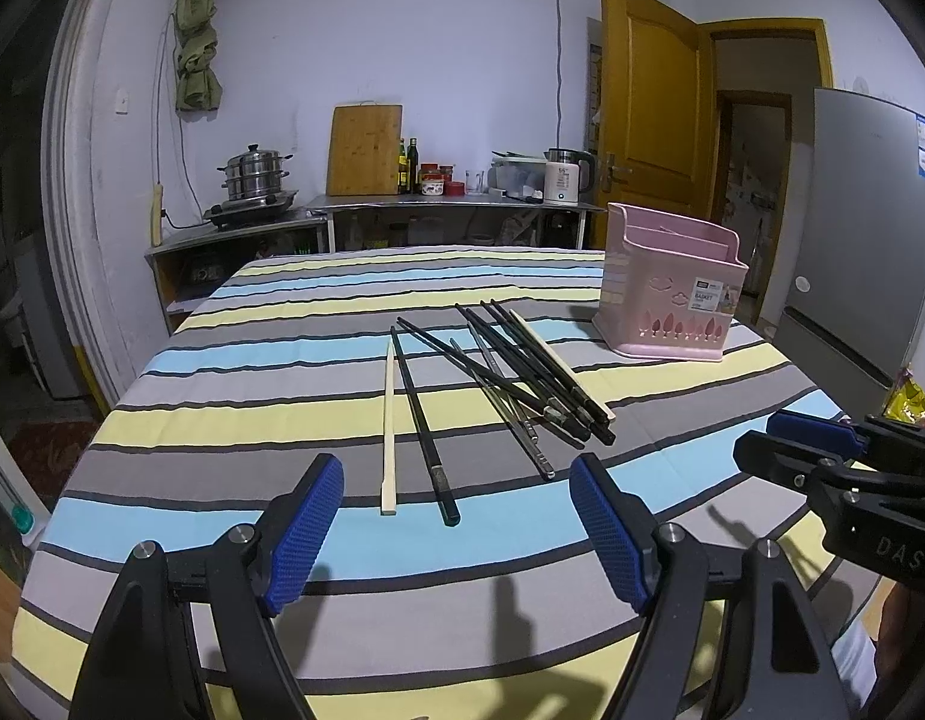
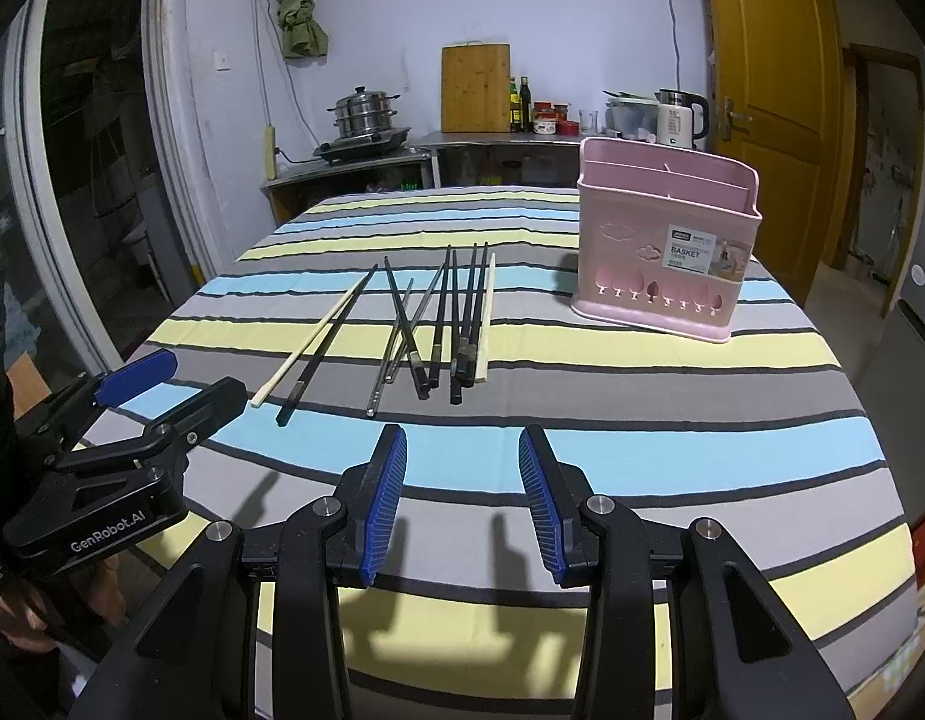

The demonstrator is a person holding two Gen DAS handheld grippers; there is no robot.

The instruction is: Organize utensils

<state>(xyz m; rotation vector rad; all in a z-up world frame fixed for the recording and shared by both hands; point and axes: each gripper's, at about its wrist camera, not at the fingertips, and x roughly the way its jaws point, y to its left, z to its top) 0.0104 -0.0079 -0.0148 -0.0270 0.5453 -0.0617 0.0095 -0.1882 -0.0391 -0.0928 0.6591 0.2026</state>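
In the middle of both frames, on the striped cloth (image 1: 282,420) covering the surface, we see the chopsticks (image 2: 438,324) lying loose: a crossed, overlapping bundle of dark ones, plus a pale chopstick (image 1: 389,429) and a single black chopstick (image 1: 423,429) set apart on the left of the left wrist view. The pink basket (image 2: 666,252) stands upright toward the right of each frame, well apart from the bundle. Our left tongs (image 1: 456,528) are spread wide and carry nothing; our right tongs (image 2: 462,498) are likewise released and bare, both hovering at the near edge of the surface. We judge the main risks to be these: closing on the crossed bundle could catch several sticks at once or lever a neighbour so it rolls away; the thin, smooth sticks lie flat on soft cloth, so the pads may pinch fabric or let a stick slip and pivot; and a stick carried off-centre could strike the basket's rim or dividers and nudge the light basket.
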